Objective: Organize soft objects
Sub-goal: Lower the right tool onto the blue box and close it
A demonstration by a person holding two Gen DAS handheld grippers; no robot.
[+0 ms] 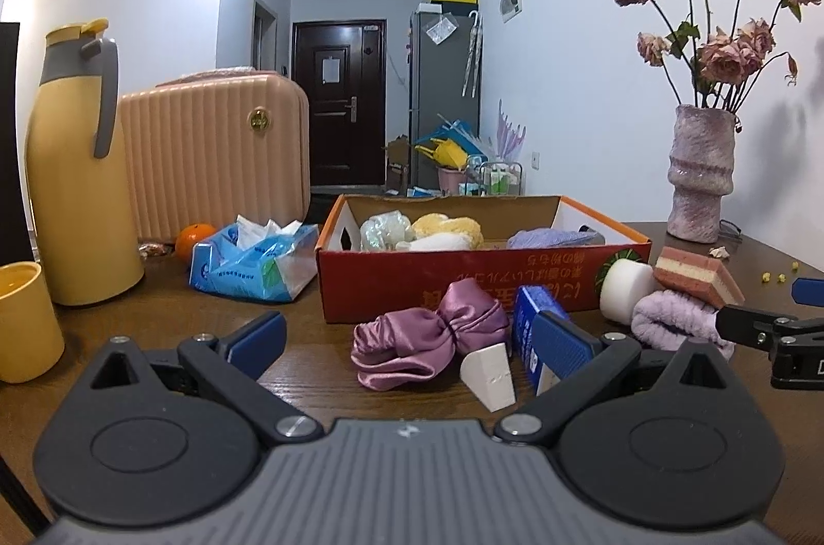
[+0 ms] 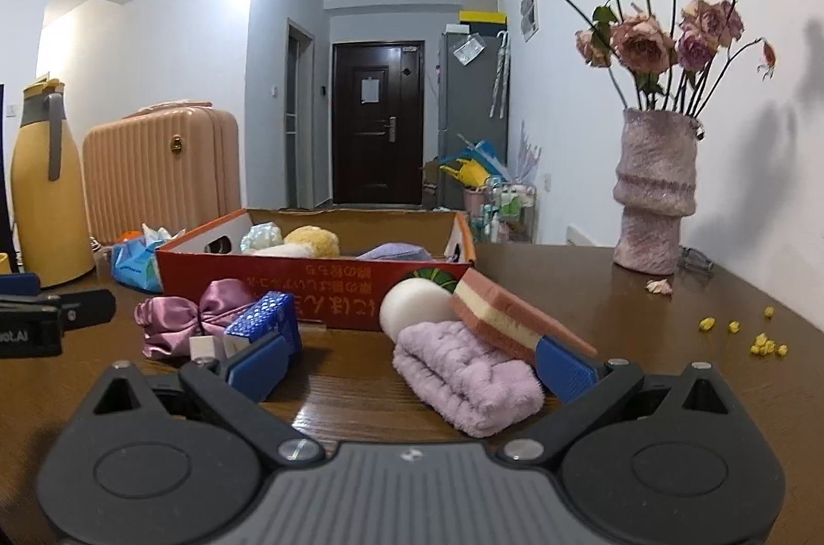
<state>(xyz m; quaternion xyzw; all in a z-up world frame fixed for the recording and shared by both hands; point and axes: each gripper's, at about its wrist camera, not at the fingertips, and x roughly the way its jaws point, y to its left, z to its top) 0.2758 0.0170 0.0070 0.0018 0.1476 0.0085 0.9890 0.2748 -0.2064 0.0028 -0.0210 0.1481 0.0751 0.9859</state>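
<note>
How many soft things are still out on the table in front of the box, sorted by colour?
Purple: 2, satin scrunchie and folded towel
White: 2, round sponge and wedge sponge
Blue: 1, packet
Pink and cream: 1, layered sponge
Total: 6

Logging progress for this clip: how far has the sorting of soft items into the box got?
Partly done. The red cardboard box already holds several soft items, among them a yellow sponge. Both the left gripper and the right gripper are open and hold nothing. Left on the table: satin bow, lilac towel, layered sponge, white round sponge.
</note>
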